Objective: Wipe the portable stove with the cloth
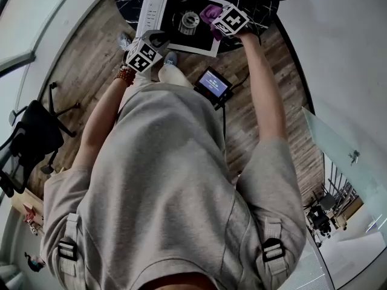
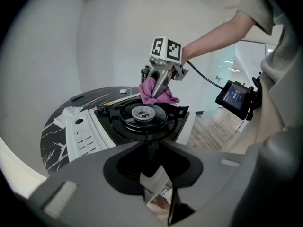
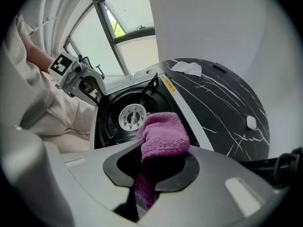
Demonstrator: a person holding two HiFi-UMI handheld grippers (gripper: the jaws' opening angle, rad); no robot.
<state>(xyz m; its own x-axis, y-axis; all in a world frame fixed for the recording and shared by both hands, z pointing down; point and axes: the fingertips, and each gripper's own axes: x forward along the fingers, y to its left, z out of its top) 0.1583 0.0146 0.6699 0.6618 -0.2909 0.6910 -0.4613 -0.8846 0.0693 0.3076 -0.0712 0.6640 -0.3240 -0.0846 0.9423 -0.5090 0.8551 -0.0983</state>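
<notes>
The portable stove (image 1: 158,11) is white with a black top and a round metal burner (image 1: 190,20), and it lies on a dark marbled table. My right gripper (image 1: 216,23) is shut on a purple cloth (image 1: 210,11), pressing it onto the black top to the right of the burner. In the right gripper view the cloth (image 3: 163,135) bulges out between the jaws over the stove (image 3: 111,117). My left gripper (image 1: 158,40) is shut on the stove's near rim. In the left gripper view the rim (image 2: 158,183) sits between the jaws, with the cloth (image 2: 154,94) beyond the burner (image 2: 143,112).
The round black marbled table (image 3: 222,103) carries a crumpled white paper (image 3: 187,68) and a small white piece (image 3: 251,122). The stove's white control strip (image 2: 83,135) runs along one side. A small screen (image 1: 213,84) hangs by the person's waist. A black chair (image 1: 33,139) stands on the wooden floor.
</notes>
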